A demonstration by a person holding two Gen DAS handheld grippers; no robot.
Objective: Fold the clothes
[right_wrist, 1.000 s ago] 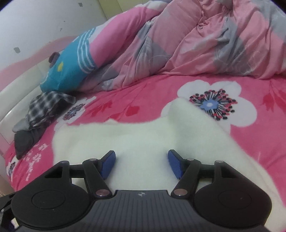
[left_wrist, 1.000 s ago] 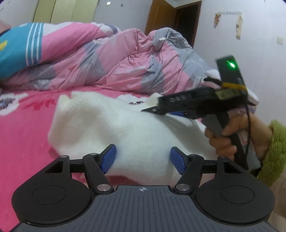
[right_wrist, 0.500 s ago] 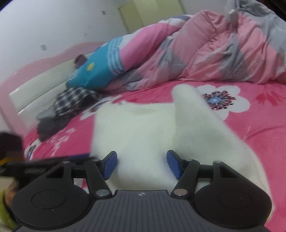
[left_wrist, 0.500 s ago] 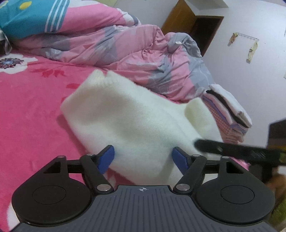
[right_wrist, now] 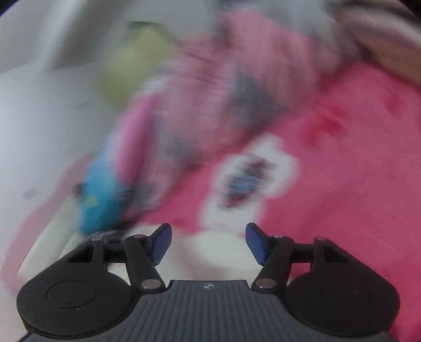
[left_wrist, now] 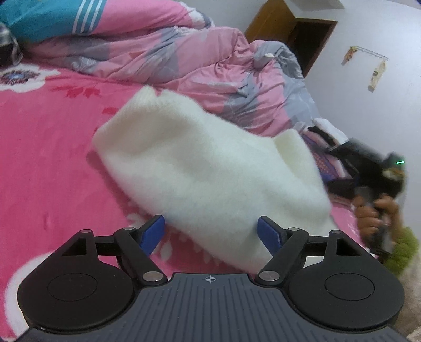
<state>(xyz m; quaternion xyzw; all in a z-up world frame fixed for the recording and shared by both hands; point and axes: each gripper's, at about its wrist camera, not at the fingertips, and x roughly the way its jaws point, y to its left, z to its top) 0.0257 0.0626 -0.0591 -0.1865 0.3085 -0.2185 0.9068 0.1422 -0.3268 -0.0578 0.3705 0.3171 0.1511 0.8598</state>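
A fluffy white garment (left_wrist: 205, 163) lies folded into a thick band on the pink floral bed sheet (left_wrist: 39, 144). My left gripper (left_wrist: 210, 232) hovers at its near edge. Its jaws are opening, the cloth lies between the blue pads, and the pads do not press on it. In the left wrist view my right gripper (left_wrist: 330, 167) is a dark blur past the garment's right end, gripped by a hand (left_wrist: 373, 213) in a green sleeve. The right wrist view is smeared by motion; there my right gripper (right_wrist: 208, 243) stands open above a patch of white cloth (right_wrist: 210, 252).
A crumpled pink and grey duvet (left_wrist: 184, 58) runs along the far side of the bed. A blue striped pillow (left_wrist: 39, 15) sits at the back left. A stack of folded clothes (left_wrist: 323, 136) lies behind the garment's right end. A wooden door (left_wrist: 302, 34) stands beyond.
The right gripper has left the top of the white garment and swung off to the right; its view is now blurred. The left jaws have widened and the left view has rolled.
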